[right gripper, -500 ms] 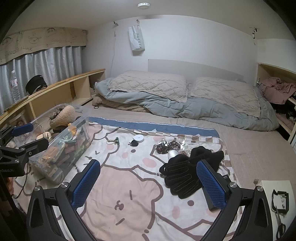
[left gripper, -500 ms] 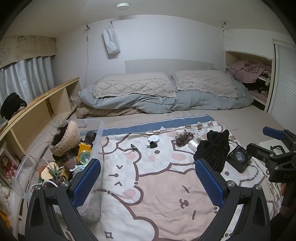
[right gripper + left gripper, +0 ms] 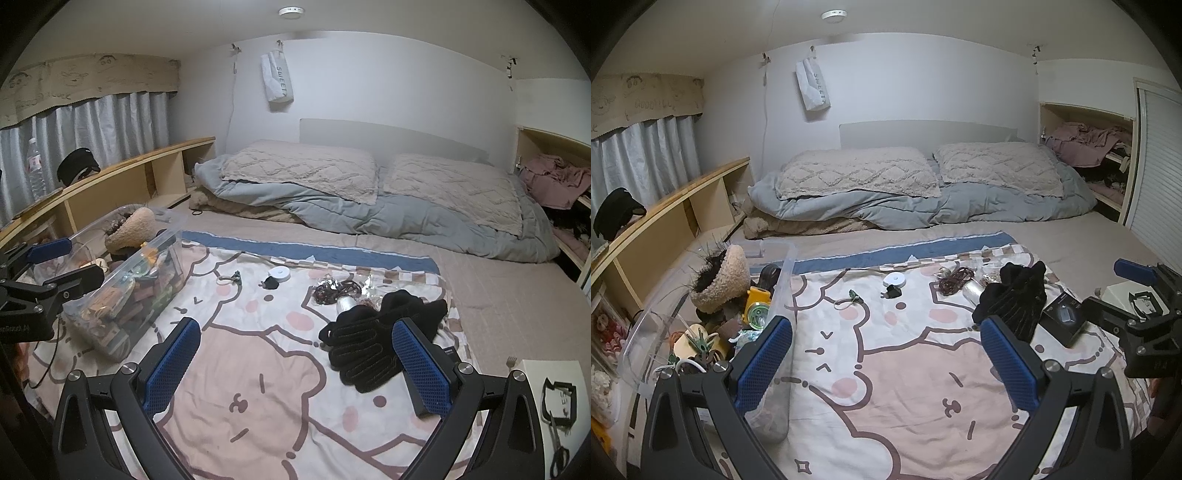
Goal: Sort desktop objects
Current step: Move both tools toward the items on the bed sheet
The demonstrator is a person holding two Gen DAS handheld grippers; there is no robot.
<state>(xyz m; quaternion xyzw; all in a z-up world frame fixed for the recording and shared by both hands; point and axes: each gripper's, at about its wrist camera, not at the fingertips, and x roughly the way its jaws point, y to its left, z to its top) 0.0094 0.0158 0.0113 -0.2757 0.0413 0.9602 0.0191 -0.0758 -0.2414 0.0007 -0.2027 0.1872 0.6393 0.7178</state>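
Note:
A clear plastic bin (image 3: 783, 280) (image 3: 162, 247) at the left of the cartoon blanket (image 3: 886, 369) holds a fuzzy beige hat (image 3: 720, 277) and several small items. Loose on the blanket lie black gloves (image 3: 1015, 299) (image 3: 369, 343), a white round tape (image 3: 894, 279) (image 3: 279, 273), a small black plug (image 3: 892, 293), a dark cord bundle (image 3: 955, 279) (image 3: 332, 290), a keyring (image 3: 849, 301) and a black box (image 3: 1065, 317). My left gripper (image 3: 886, 365) is open above the blanket beside the bin. My right gripper (image 3: 295, 365) is open too, its right finger (image 3: 421, 365) over the gloves' edge.
Two pillows (image 3: 857, 171) and a grey duvet (image 3: 923, 210) fill the bed's far end. A wooden shelf (image 3: 665, 221) runs along the left, a clothes-filled niche (image 3: 1086, 147) stands at the right. A white box (image 3: 546, 398) lies at the right near corner.

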